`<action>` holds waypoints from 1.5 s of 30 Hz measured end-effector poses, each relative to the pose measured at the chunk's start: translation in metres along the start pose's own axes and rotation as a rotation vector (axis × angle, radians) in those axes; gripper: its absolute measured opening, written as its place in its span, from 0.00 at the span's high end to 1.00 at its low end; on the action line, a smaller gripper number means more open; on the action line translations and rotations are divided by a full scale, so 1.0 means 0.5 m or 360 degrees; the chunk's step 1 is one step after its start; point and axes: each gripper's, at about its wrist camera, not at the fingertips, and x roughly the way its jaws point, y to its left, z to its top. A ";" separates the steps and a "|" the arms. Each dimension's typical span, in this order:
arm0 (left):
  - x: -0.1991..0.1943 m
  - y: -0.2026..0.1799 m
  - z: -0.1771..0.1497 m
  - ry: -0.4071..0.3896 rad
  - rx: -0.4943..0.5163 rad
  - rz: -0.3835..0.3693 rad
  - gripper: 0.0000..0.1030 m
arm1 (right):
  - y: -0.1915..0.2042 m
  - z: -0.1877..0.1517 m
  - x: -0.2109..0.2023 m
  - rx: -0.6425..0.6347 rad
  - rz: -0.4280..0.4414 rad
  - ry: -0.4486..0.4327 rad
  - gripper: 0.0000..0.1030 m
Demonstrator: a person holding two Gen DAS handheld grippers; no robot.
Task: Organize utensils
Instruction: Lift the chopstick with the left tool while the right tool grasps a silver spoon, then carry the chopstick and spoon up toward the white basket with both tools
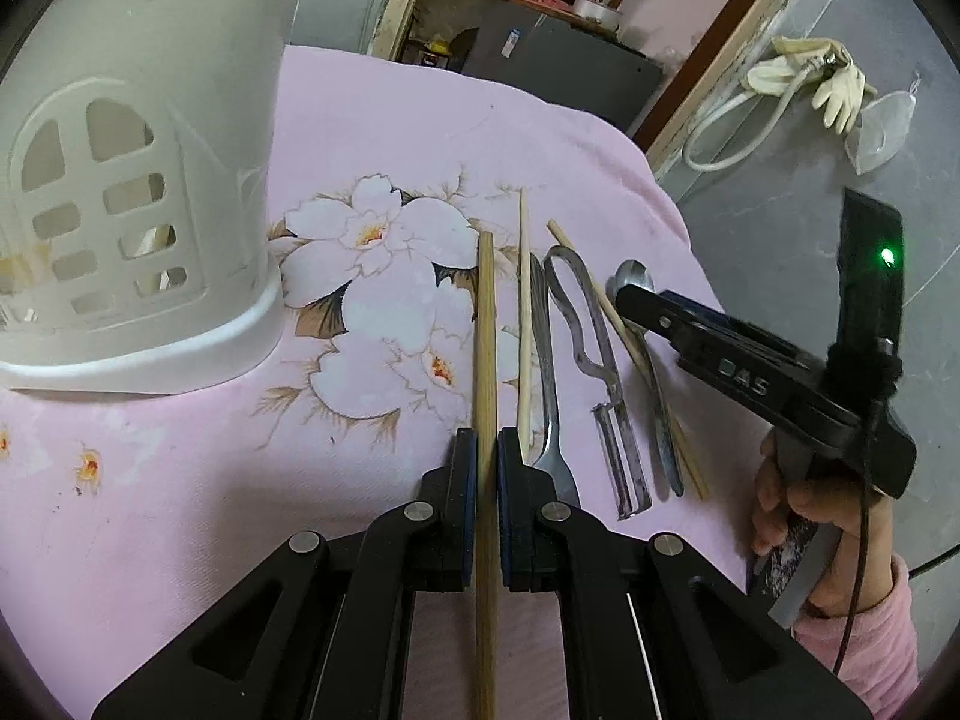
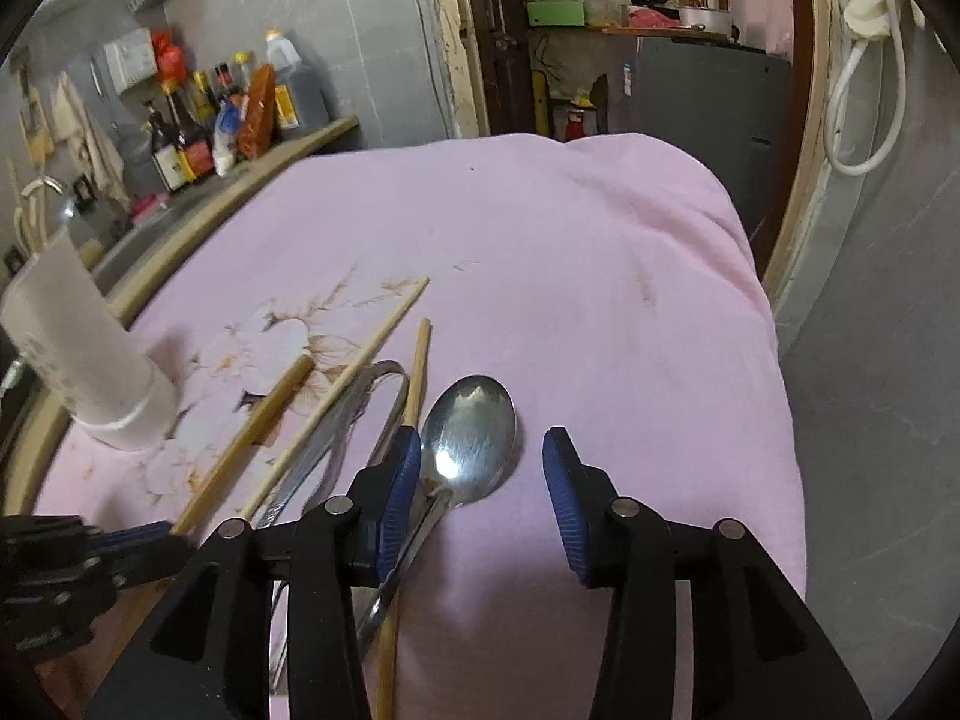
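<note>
Your left gripper has its fingers clamped on a thick wooden chopstick, which runs straight out between the blue pads over the pink flowered cloth on the tabletop. Off to its left stands the white slotted holder, upright, well apart from the chopstick's tip.

Just to the right of that held chopstick you've got the rest of the utensils in a loose row on the cloth: a thin pale chopstick, a fork, a metal peeler, then a spoon lying beside another chopstick.

Your right gripper is down over that spoon. Its fingers are spread; no pad is pressing on the spoon. The bowl of the spoon sits between them, closer to the left finger, with its handle slipping back under that finger. The far chopstick lies just beside the bowl, on its left.

From the left camera you can see your right hand wrapped round the gripper's handle, pink sleeve at the wrist.
</note>
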 end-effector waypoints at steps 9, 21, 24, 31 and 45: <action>0.015 -0.013 0.023 0.0121 0.0126 -0.0024 0.83 | 0.023 0.006 0.024 -0.0095 -0.0023 0.0037 0.60; 0.041 0.006 0.047 0.0179 0.0073 -0.0099 0.95 | 0.040 -0.004 0.024 -0.0170 -0.0028 0.0040 0.71; 0.031 0.015 0.036 0.0147 0.0040 -0.0140 0.96 | 0.041 -0.008 0.018 -0.0172 -0.0027 0.0024 0.71; -0.026 -0.002 -0.018 -0.0031 0.0145 -0.0196 0.96 | 0.049 -0.028 -0.039 -0.0217 -0.0073 -0.0157 0.72; -0.196 -0.043 -0.052 -0.0945 0.0339 -0.0205 0.96 | 0.118 -0.064 -0.224 -0.0395 -0.0255 -0.0940 0.72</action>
